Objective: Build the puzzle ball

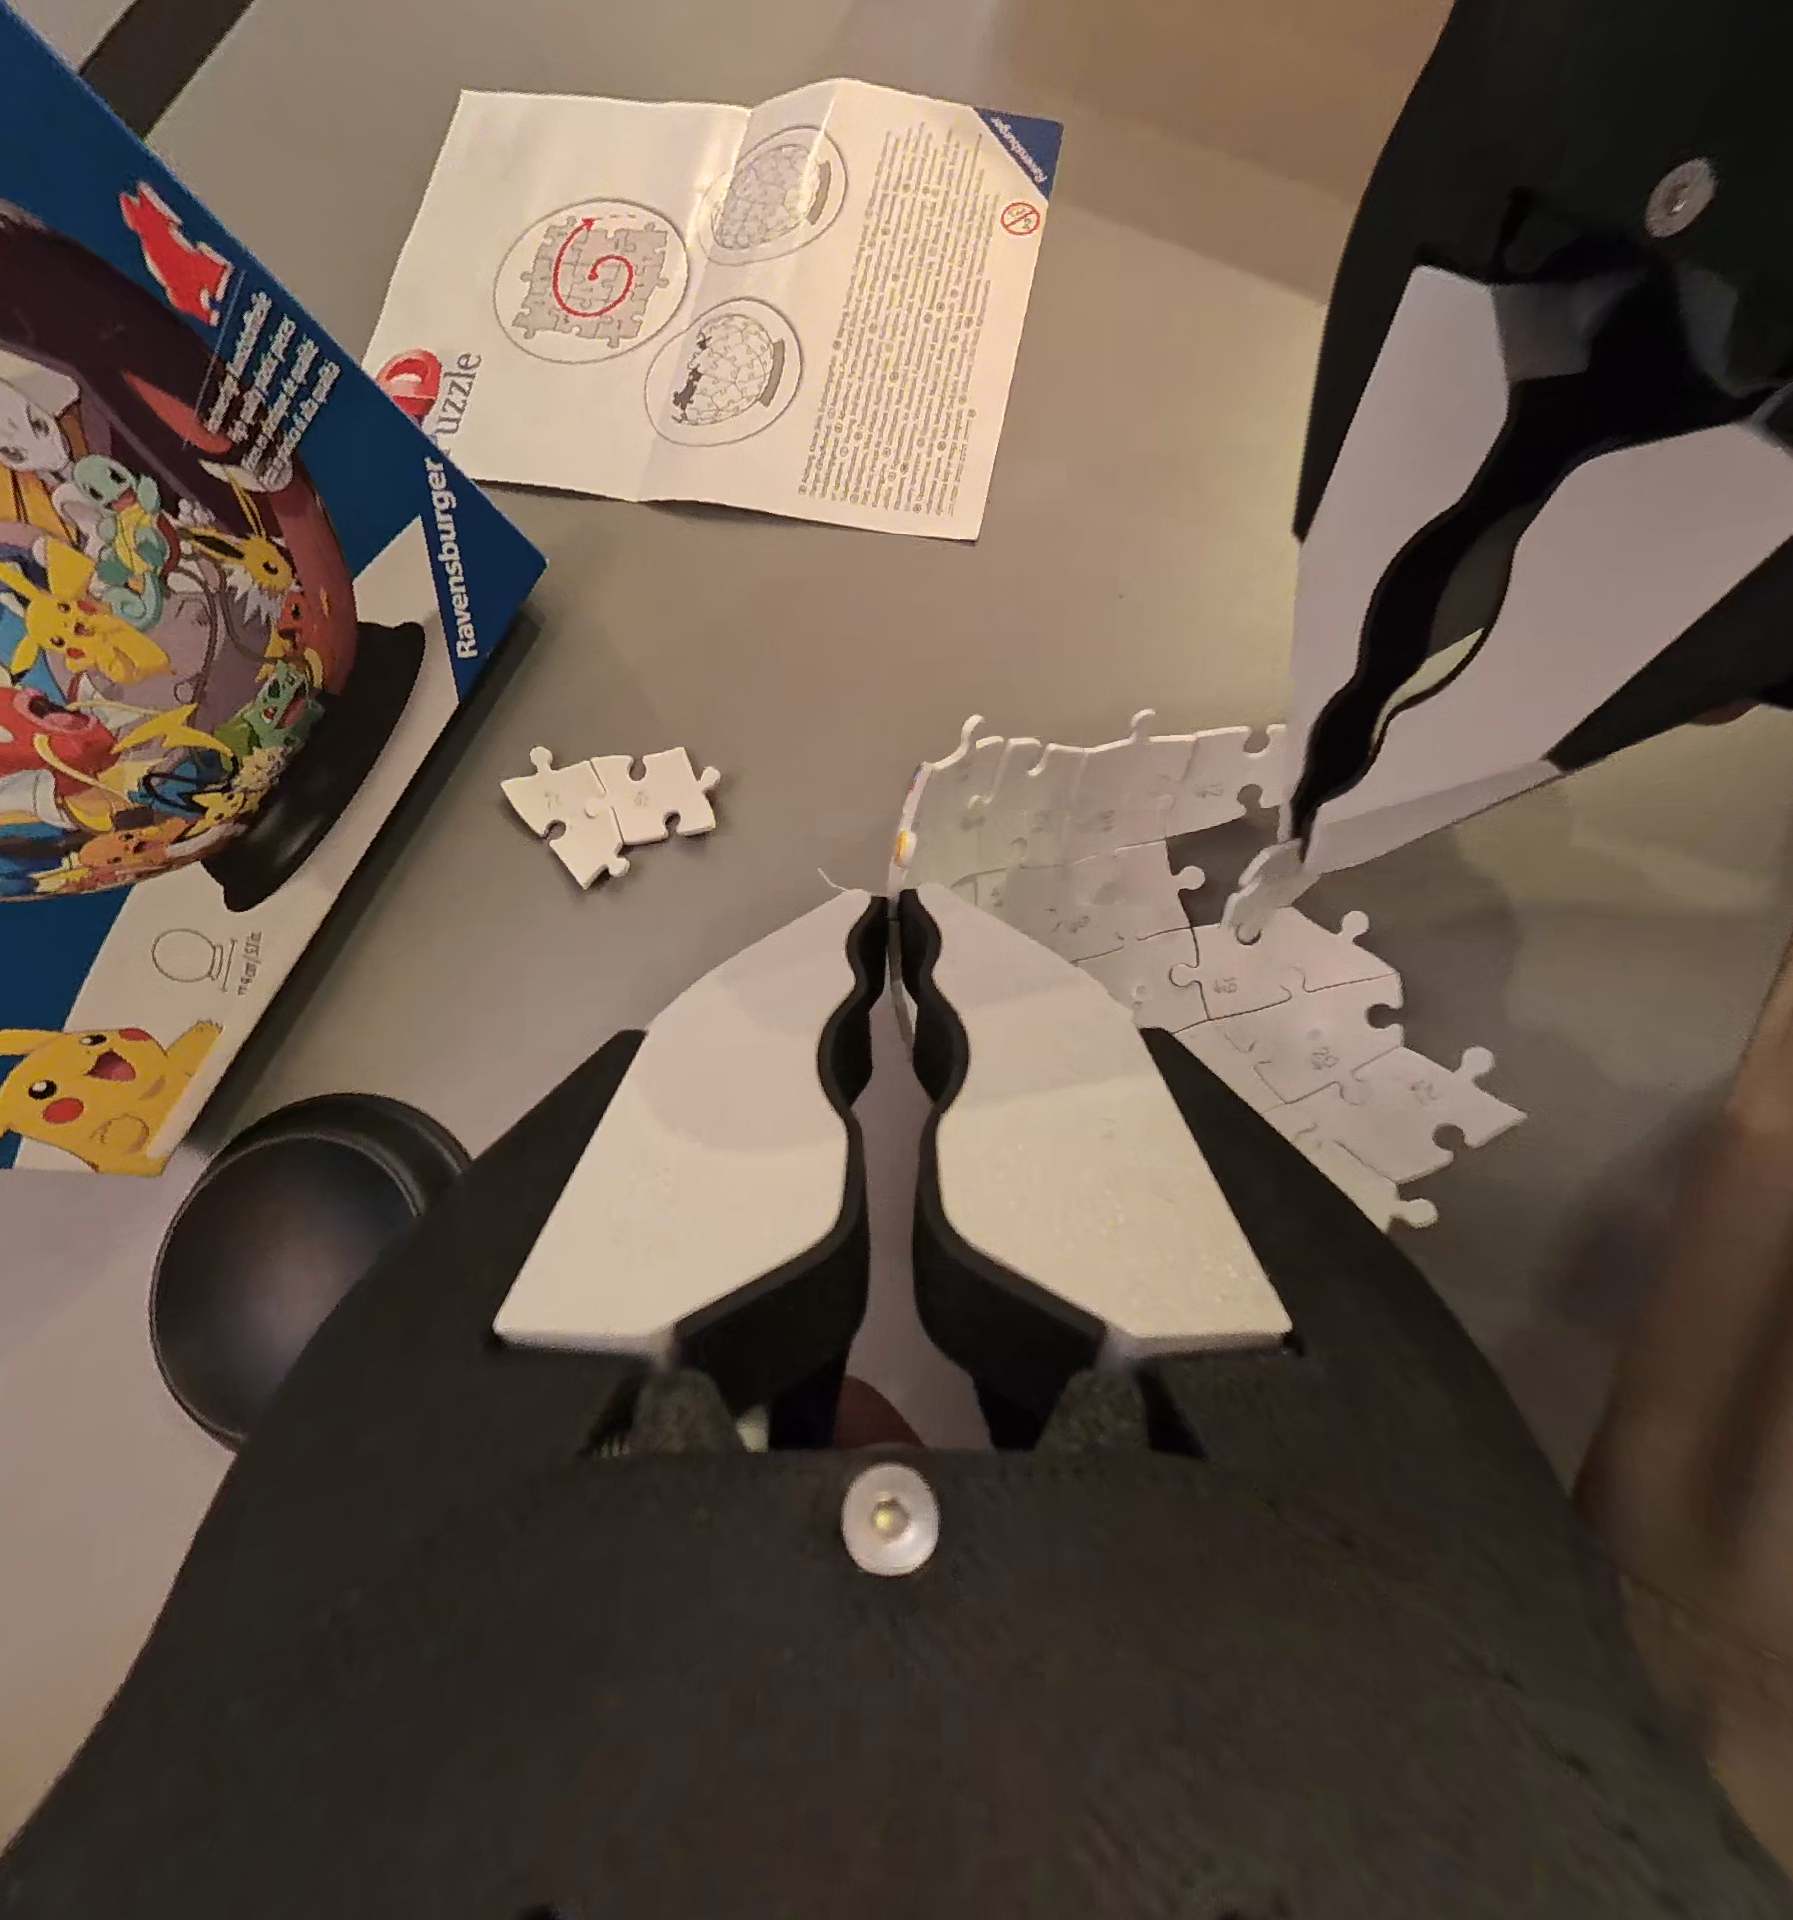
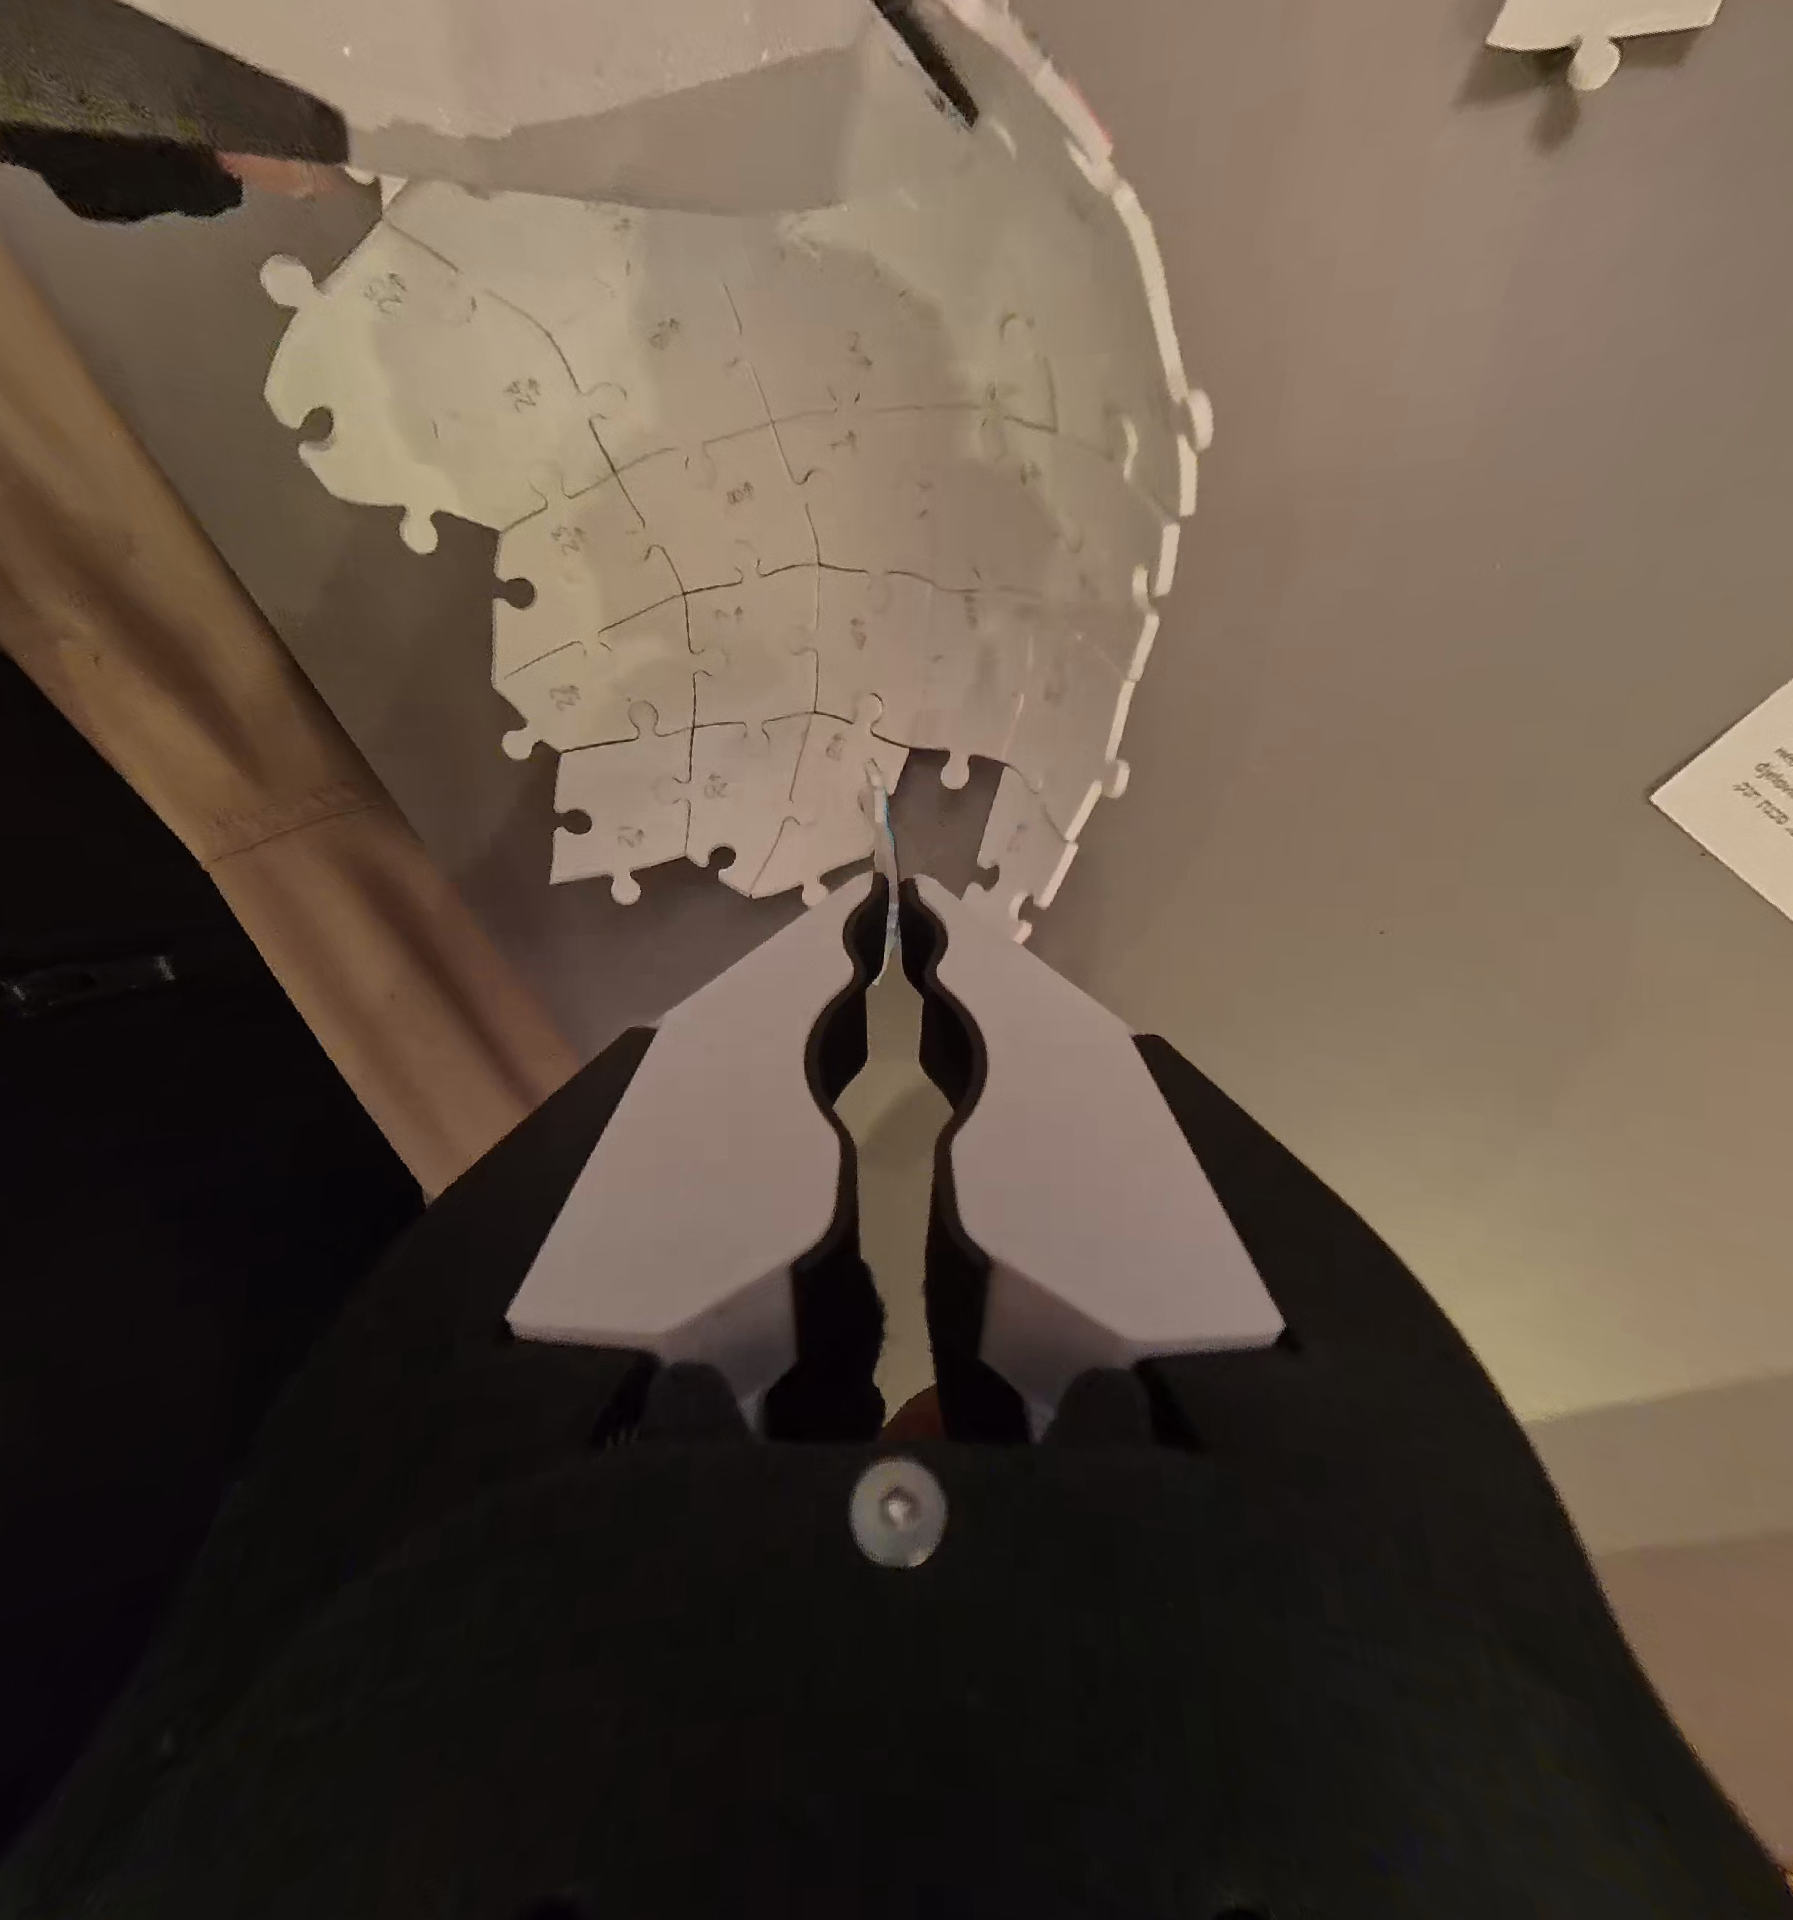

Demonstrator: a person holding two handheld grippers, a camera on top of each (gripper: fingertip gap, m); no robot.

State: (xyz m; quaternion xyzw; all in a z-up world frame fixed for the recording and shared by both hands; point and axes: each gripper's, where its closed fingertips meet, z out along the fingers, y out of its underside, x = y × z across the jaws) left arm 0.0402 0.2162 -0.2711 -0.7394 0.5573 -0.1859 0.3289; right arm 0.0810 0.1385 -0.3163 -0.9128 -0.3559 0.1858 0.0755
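A partly built puzzle ball shell (image 1: 1131,862) lies on the grey table with its white numbered inner side showing. My left gripper (image 1: 892,904) is shut on the shell's left rim. My right gripper (image 1: 1287,831) reaches in from the upper right, shut on a single white puzzle piece (image 1: 1266,883) that touches the shell's edge. In the right wrist view, the right gripper (image 2: 892,894) holds that piece (image 2: 881,831) edge-on at a notch in the near rim of the shell (image 2: 767,520). The left gripper's fingers (image 2: 404,62) show at the top.
A small cluster of joined white pieces (image 1: 611,805) lies left of the shell. The puzzle box (image 1: 144,623) stands at the left, a black round stand (image 1: 289,1247) below it, an unfolded instruction leaflet (image 1: 715,301) at the back. A beige sleeve (image 2: 144,675) is at the left. There is about 10 centimeters between the tips of the two grippers.
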